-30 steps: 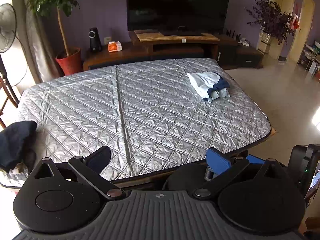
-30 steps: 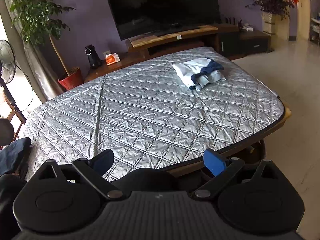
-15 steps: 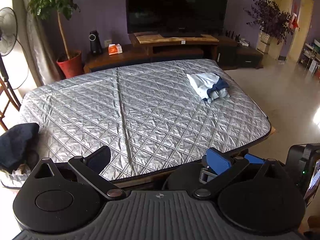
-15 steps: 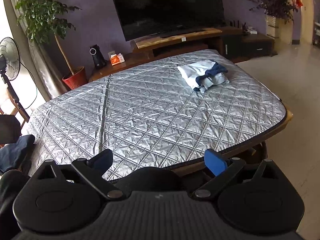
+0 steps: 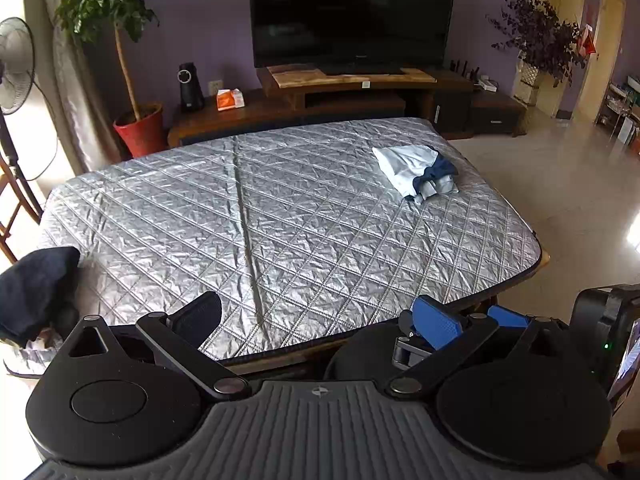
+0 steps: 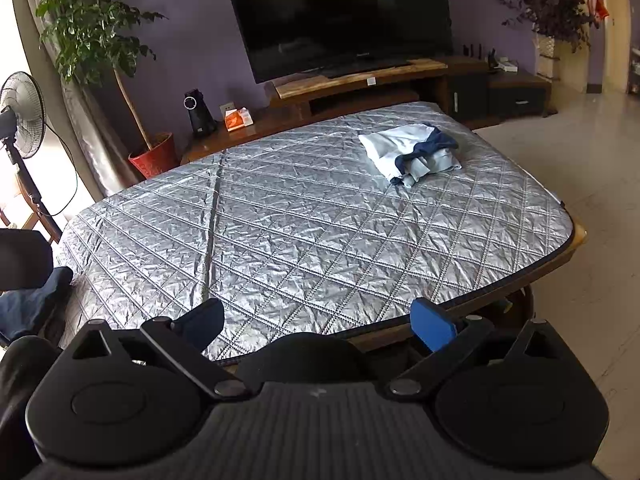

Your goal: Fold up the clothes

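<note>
Both grippers we hold spread and empty at the near edge of the silver quilted table cover (image 5: 280,216): the left gripper (image 5: 318,314), the right gripper (image 6: 320,320). We see the folded white-and-navy garment (image 5: 416,172) well apart from both, toward the far right corner. A dark navy garment (image 5: 36,284) lies at the left edge. Compared with a second ago, our views have shifted slightly; the folded garment has stayed put.

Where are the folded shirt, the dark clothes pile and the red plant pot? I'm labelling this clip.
folded shirt (image 5: 408,164), left wrist view, on its pale blue top panel.
dark clothes pile (image 5: 36,284), left wrist view, on the navy fabric's middle.
red plant pot (image 6: 156,156), right wrist view, on its front wall.
</note>
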Available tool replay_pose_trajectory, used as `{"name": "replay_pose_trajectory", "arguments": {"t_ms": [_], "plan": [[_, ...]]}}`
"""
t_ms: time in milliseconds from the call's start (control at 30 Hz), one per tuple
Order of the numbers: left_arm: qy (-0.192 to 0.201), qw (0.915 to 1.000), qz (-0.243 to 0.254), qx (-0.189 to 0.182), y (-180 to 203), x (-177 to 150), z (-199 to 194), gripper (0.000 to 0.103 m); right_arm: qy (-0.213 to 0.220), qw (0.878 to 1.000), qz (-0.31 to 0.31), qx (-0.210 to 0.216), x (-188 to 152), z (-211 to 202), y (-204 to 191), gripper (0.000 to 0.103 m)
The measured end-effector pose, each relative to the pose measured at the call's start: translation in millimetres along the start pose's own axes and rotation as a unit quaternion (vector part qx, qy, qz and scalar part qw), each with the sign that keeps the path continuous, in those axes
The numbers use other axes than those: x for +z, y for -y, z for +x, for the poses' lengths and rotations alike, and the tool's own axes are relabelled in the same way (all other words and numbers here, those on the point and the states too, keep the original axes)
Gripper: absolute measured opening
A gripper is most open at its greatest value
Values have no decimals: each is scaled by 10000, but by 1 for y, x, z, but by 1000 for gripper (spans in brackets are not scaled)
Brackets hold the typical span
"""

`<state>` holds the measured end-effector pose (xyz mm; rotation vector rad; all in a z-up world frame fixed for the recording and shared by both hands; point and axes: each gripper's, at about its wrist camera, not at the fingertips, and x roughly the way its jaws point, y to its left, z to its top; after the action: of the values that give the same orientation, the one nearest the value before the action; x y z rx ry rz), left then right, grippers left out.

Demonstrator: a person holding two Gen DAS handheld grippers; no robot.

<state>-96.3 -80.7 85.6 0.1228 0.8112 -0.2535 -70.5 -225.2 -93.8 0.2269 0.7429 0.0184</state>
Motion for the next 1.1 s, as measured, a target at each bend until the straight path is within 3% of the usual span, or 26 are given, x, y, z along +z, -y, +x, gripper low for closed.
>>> {"name": "replay_pose_trajectory", "arguments": {"t_ms": [1100], "plan": [[-12,10000,41,-47,2,-2,-1,102,-37,10000,-87,20,-1,-6,-7,102]]}}
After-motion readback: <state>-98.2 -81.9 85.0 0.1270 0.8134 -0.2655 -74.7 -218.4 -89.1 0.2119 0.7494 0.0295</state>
